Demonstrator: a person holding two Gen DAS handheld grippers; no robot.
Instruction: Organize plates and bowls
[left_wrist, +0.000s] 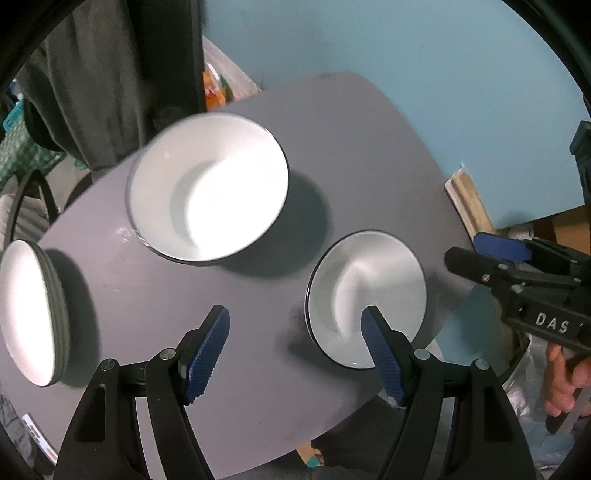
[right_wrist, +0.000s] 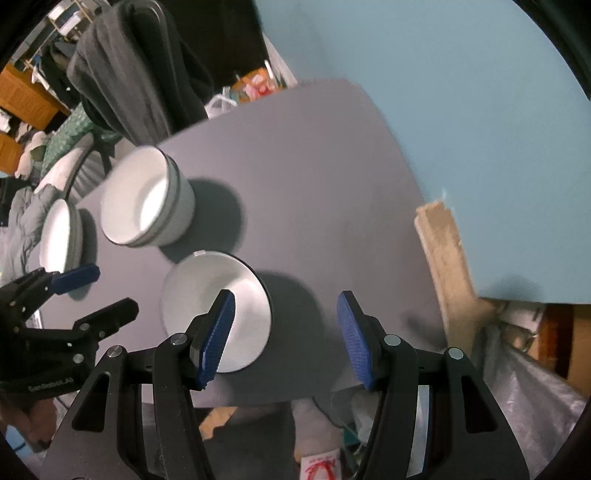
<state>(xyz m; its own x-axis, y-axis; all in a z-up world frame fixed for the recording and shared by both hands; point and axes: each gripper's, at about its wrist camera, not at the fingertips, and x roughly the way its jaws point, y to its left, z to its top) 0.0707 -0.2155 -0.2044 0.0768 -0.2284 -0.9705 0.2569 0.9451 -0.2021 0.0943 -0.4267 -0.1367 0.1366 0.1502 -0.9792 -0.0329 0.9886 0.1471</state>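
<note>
Grey bench (left_wrist: 351, 155) fills both views. White stacked bowls (left_wrist: 207, 188) sit upper left of centre, a plate stack (left_wrist: 26, 310) at the left edge, a small plate (left_wrist: 369, 280) lower right. Left gripper (left_wrist: 295, 350) and right gripper (right_wrist: 286, 339) hover with jaws apart, holding nothing.

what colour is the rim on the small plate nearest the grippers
The small plate is white with a thin dark, near-black rim line, clearest in the left wrist view.
</note>
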